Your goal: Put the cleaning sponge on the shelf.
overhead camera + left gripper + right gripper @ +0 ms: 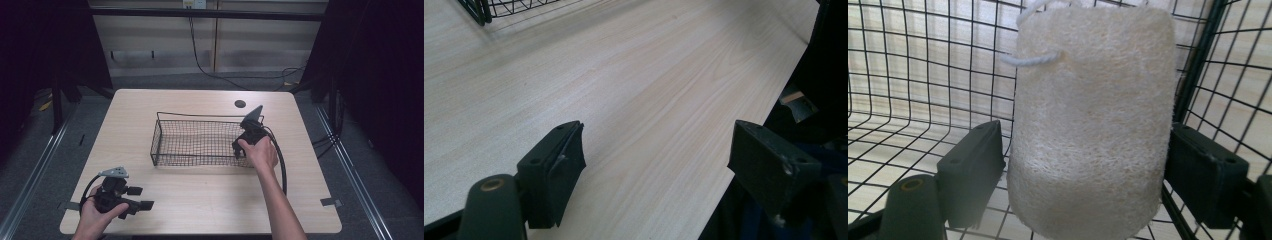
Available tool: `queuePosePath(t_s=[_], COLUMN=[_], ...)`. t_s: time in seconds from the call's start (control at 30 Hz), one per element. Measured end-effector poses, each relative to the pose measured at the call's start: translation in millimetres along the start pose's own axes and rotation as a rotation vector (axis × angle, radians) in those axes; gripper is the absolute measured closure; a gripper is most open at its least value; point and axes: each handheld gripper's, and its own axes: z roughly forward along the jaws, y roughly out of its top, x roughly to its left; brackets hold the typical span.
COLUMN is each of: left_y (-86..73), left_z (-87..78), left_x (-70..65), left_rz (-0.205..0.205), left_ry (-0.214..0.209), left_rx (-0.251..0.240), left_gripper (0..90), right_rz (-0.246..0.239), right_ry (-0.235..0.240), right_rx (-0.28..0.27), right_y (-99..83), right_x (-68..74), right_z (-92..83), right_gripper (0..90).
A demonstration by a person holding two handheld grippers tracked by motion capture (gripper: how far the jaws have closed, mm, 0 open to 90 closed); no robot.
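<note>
Reaching into the right end of the wire basket (pixel 165 145), the right gripper (pixel 1085 175) is clamping a loofah pad (pixel 1093 115) at its lower sides. It is looking light, springy, rough; mid-body grip suits. Left gripper (pixel 659 165) is idling agape, lower left over the worktop (pixel 649 75).

We see a cream loofah pad (pixel 1093 125) with a white cord loop, upright inside the black wire basket (pixel 165 145), near the basket's right end wall.

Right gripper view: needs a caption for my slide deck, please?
Loofah pad with white cord loop held between the right gripper inside a black wire basket.
</note>
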Motion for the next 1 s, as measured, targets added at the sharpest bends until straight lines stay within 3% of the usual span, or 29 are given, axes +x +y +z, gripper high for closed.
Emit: queuePosePath(t_s=[0.5,1.0], left_y=[0.0,0.0], left_z=[0.3,1.0], left_x=[-0.2,0.0], left_rz=[0.002,0.003], left_ry=[0.002,0.001], left_rx=[0.002,0.004], left_gripper=[21.4,21.5], right_rz=[-0.004,-0.026], right_ry=[0.009,0.063], right_rx=[-0.008,-0.05], right_y=[-2.1,-8.3], right_x=[-4.3,-9.3], right_z=[-7.3,-26.0], right_gripper=[16.8,16.2])
